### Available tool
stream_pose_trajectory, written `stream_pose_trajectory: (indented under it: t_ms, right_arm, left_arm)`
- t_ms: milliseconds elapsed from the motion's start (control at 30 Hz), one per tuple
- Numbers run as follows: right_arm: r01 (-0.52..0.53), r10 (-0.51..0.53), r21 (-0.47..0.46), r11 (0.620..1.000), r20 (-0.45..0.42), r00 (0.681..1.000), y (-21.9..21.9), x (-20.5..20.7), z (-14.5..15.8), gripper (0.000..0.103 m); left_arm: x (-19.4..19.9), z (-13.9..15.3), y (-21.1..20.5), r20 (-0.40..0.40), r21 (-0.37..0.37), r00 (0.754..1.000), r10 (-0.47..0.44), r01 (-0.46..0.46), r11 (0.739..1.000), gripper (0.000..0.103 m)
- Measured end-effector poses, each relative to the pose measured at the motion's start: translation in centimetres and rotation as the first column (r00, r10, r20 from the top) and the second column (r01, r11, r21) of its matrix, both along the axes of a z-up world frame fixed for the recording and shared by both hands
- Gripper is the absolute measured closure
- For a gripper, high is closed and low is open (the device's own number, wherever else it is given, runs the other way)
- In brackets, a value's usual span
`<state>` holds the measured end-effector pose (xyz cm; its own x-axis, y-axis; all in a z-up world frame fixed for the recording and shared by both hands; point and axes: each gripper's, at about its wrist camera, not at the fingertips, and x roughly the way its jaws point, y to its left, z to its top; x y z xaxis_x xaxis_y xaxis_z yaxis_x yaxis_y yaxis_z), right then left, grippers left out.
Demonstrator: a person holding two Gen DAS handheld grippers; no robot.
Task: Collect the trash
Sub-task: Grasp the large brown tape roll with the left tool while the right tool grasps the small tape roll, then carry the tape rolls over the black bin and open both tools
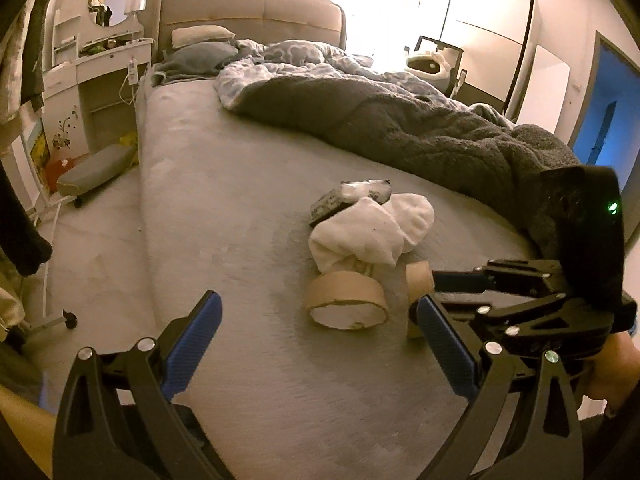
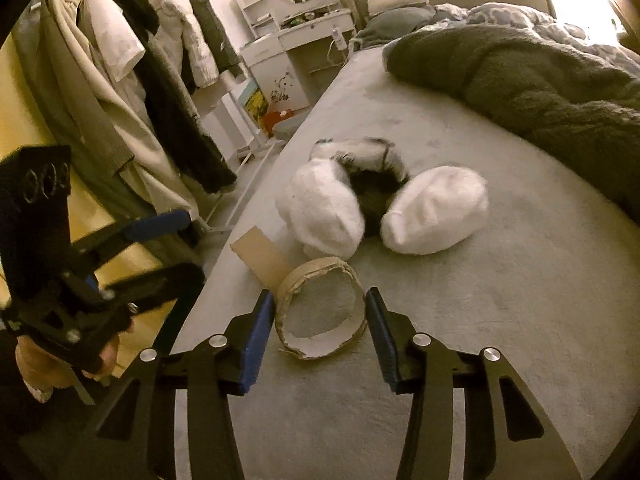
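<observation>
The room is a bedroom with warm light, and the trash lies on the grey bed (image 1: 224,200) near its foot, beside a dark blanket (image 1: 400,128). There is a flat cardboard ring (image 2: 320,316), a small cardboard tube (image 2: 262,254) just behind it, two white wads (image 2: 434,210) and a dark wrapper (image 1: 352,198) further back.

The right gripper (image 2: 320,328) is wide open and stands around the ring, one finger on each side of it, close to the wall but, as far as I can see, not pressing yet. The left gripper (image 1: 318,340) is also open and holds nothing; it waits a little to the side of the pile.

I think the step in hand is to grasp the ring. The ring is thin and already torn at the front edge, so it is better to close slowly and low on the wall, otherwise it can fold or slip out. The tube touches or nearly touches the ring, so it may move too.

The right view shows the clothes rack (image 2: 132,80) and the ring from inside the fingers. The left view shows the right tool from the side, the wardrobe (image 1: 472,28) and a blue doorway (image 1: 608,112).
</observation>
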<state>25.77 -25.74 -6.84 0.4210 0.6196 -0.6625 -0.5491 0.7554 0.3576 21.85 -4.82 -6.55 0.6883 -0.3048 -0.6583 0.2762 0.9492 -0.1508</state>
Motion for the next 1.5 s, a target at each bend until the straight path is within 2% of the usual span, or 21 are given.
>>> stream_pose_trajectory:
  t_ms: [233,467,533,567,733,900,1167,1500]
  right_arm:
    - [0.087,-0.088,0.051,0.995,0.017,0.996,-3.0,0.0,1.4,0.055]
    - [0.103,-0.104,0.061,0.993,0.015,0.994,-3.8,-0.2,1.5,0.055]
    - [0.106,-0.107,0.062,0.992,0.013,0.994,-3.7,-0.3,1.5,0.055]
    - [0.107,-0.108,0.063,0.992,0.013,0.994,-3.8,-0.3,1.5,0.055]
    - [0.108,-0.109,0.07,0.992,0.011,0.994,-4.2,-0.4,1.5,0.055]
    - [0.114,-0.115,0.063,0.991,0.001,0.993,-4.5,-0.4,1.4,0.055]
    - [0.109,-0.109,0.06,0.992,0.007,0.994,-4.4,-0.4,1.5,0.055]
    - [0.077,-0.078,0.057,0.995,0.016,0.997,-1.4,-0.3,2.7,0.055]
  left_arm:
    - [1.0,-1.2,-1.9,-0.021,0.053,1.0,-0.007,0.008,0.999,0.004]
    - [1.6,-2.2,-3.4,-0.036,0.091,0.999,-0.019,0.022,0.996,0.006]
    - [1.6,-2.4,-3.7,-0.037,0.103,0.999,-0.021,0.024,0.994,0.01]
    - [1.7,-2.4,-3.9,-0.039,0.107,0.999,-0.021,0.025,0.994,0.017]
    - [2.1,-2.9,-4.2,-0.057,0.117,0.998,-0.003,0.01,0.993,0.027]
    - [2.3,-3.2,-4.3,-0.073,0.11,0.997,-0.005,0.013,0.994,0.044]
    - [2.0,-2.9,-3.9,-0.071,0.091,0.997,0.006,0.001,0.996,0.045]
    - [1.0,-1.8,-1.9,-0.062,0.046,0.998,0.023,-0.02,0.999,0.045]
